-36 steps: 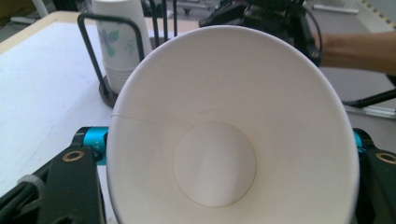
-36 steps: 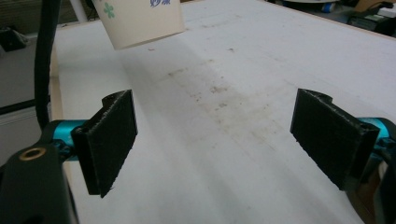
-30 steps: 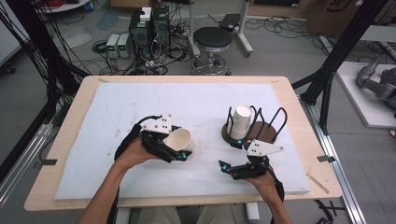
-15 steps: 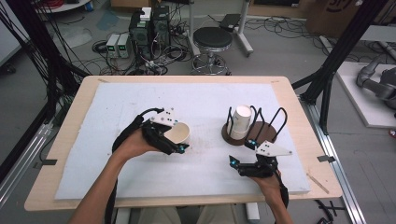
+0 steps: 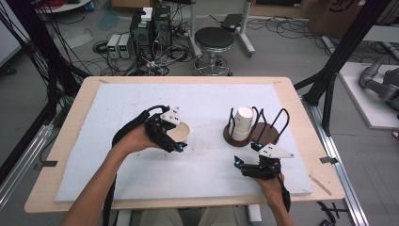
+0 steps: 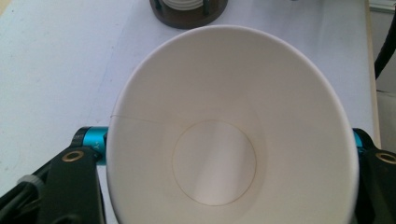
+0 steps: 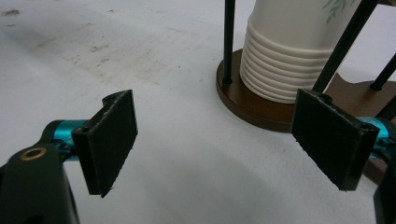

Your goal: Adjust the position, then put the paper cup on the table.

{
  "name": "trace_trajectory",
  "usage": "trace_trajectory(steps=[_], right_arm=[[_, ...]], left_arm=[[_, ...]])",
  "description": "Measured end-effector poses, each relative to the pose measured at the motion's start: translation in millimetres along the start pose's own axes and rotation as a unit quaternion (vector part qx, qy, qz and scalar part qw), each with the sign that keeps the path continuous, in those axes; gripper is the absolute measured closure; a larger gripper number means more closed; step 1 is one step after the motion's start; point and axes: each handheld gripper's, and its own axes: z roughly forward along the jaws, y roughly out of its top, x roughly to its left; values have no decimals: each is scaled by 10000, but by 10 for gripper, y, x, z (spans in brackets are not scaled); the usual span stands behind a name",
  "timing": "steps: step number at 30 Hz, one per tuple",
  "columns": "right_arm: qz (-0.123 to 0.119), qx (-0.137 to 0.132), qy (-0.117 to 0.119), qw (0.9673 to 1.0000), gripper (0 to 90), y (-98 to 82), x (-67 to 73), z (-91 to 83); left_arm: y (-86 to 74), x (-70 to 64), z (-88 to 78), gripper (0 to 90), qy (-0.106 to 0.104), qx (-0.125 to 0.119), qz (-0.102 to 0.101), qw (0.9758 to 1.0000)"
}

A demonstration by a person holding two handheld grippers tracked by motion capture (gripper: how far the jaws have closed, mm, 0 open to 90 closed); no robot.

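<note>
My left gripper [image 5: 175, 136] is shut on a white paper cup [image 5: 180, 132], held above the white mat left of centre with its mouth turned toward the camera. In the left gripper view the cup [image 6: 229, 135] shows its empty inside between the two jaws. A stack of upturned paper cups [image 5: 243, 122] stands in a brown wire-post holder [image 5: 256, 133] at the right. My right gripper [image 5: 248, 157] is open and empty, low over the mat just in front of the holder. In the right gripper view its pads [image 7: 112, 140] frame the cup stack [image 7: 294, 56] and holder base [image 7: 254, 109].
A white foam mat [image 5: 117, 113] covers the wooden table [image 5: 61, 146]. Beyond the far edge stand a stool [image 5: 214, 40] and electronics boxes [image 5: 150, 28] among cables. Black frame poles [image 5: 336, 66] rise at the right.
The right gripper has shifted right and toward the table's front edge, sinking slightly. The left gripper with the cup has stayed about in place.
</note>
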Motion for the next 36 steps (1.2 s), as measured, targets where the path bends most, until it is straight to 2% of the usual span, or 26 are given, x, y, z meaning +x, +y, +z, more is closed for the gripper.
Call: trace_trajectory(steps=[11, 36], right_arm=[[66, 1, -3, 10000, 152, -2, -3, 0], [13, -48, -8, 10000, 153, -8, 3, -9]], left_arm=[[17, 29, 30, 285, -9, 77, -8, 10000], [12, 56, 73, 284, -35, 101, 0, 9999]])
